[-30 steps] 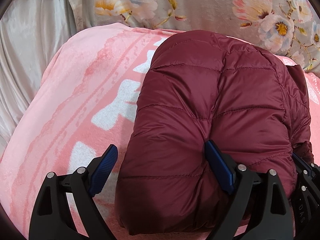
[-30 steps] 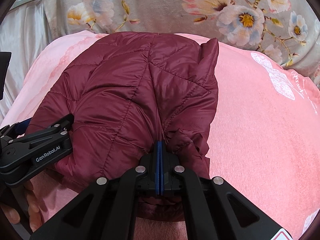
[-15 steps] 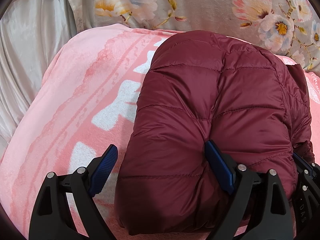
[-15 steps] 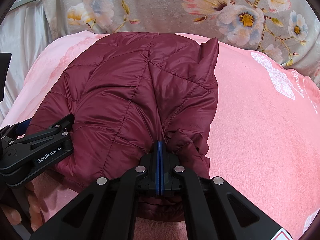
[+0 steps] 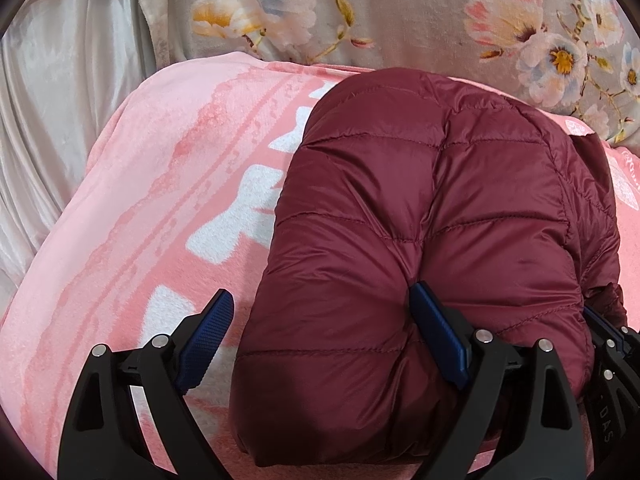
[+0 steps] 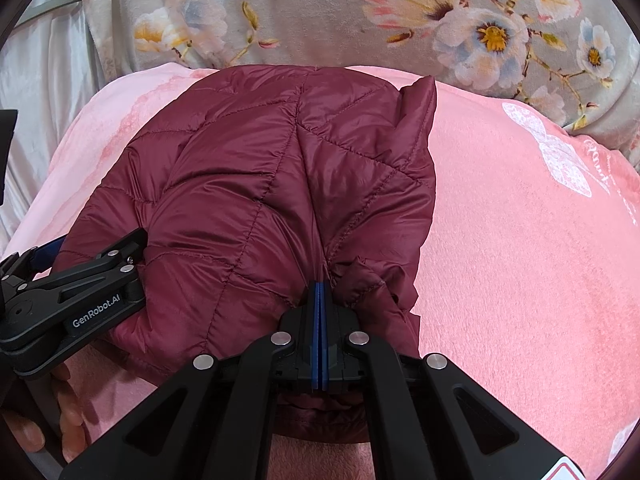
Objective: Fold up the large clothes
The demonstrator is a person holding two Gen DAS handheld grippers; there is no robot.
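Left wrist view: the left gripper (image 5: 320,332) tilts downward, fingers spread wide astride the near edge of the jacket (image 5: 432,248). That folded jacket lies lengthwise away on the blanket (image 5: 152,208). The right gripper (image 6: 320,300) is pressed together against its near edge.

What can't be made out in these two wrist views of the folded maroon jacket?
- Near edge of the maroon jacket: hidden in both views behind the black frames of the right hand-held gripper and the left hand-held gripper.
- Whether the shut right pads pinch fabric: the jacket bunches against the tips in the right wrist view.
- The layers folded underneath: covered by the top panel.
- Pink blanket: its far edge runs under the floral cloth.
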